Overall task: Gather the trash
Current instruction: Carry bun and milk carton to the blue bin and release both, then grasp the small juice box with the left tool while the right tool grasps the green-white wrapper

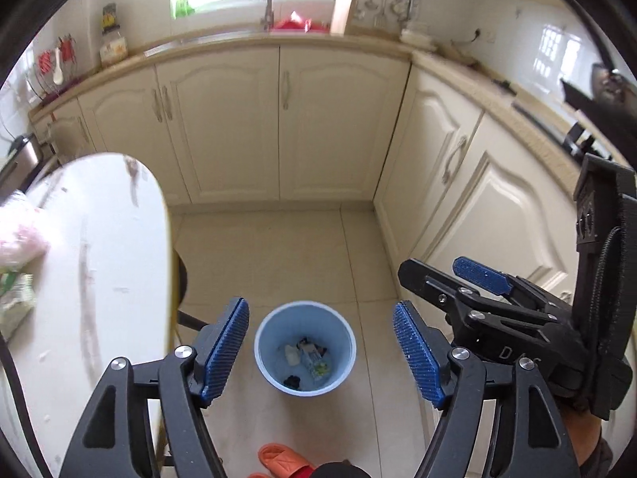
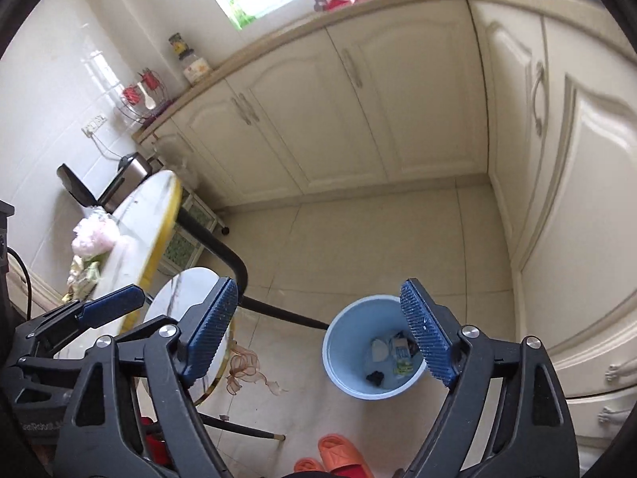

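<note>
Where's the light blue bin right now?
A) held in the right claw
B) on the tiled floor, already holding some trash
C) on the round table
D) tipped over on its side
B: the light blue bin stands upright on the tiled floor with several scraps inside, and both the left claw and right claw are open and empty above it.
</note>
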Demonstrator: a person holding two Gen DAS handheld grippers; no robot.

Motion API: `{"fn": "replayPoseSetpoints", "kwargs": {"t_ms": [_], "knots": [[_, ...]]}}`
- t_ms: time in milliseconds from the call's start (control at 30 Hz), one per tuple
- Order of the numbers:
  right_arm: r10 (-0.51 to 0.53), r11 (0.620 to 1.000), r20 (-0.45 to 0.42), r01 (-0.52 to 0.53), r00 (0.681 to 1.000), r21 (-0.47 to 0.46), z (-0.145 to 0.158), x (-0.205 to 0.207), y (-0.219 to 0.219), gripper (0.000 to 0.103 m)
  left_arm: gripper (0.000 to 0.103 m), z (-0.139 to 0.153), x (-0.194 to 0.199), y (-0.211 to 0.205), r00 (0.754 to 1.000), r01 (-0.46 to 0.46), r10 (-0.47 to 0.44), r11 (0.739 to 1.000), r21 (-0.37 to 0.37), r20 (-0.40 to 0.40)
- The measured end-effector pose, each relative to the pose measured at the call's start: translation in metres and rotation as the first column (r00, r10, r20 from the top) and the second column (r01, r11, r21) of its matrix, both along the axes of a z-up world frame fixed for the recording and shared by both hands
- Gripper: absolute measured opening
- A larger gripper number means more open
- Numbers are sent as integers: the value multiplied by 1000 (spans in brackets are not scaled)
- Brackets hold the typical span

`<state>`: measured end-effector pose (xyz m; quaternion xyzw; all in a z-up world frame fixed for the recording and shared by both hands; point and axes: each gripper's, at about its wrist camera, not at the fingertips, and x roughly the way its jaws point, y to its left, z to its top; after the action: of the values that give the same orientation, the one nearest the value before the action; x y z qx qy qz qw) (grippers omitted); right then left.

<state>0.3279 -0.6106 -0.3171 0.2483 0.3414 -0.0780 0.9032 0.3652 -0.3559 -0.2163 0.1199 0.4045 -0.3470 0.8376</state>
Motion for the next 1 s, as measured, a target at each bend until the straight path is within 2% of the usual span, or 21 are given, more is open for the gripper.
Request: {"fn": "replayPoseSetpoints", "kwargs": {"t_ms": [100,200,333,433,500,633,767,833,1000], "knots": [[41,998,56,-38,998,-47,36,-12,29,86,85,31,-30,45,994,-39,44,998,-46,95],[97,991,98,-87,990,-101,65,-18,65,90,92,56,-53,96,975,-114,128,990,-87,180],[186,974,131,-165,974,-155,91,-16,118,93,99,70,-75,159,938,-217,239,970,-113,249],[251,957,128,-226,959,-184,100,-4,158,93,100,69,-82,208,901,-313,334,942,-117,276],[289,943,111,-262,951,-207,101,6,183,93,100,64,-81,242,882,-371,389,921,-118,266],[353,914,56,-331,934,-235,94,32,230,93,100,46,-64,298,830,-503,511,859,-93,223],[400,885,-6,-387,917,-259,79,64,269,93,100,20,-38,349,769,-622,624,780,-60,138],[417,872,-35,-410,908,-268,71,79,285,93,100,12,-18,362,745,-659,660,751,-45,93],[457,846,-89,-463,885,-265,52,117,312,93,100,-13,28,376,722,-692,691,722,9,36]]}}
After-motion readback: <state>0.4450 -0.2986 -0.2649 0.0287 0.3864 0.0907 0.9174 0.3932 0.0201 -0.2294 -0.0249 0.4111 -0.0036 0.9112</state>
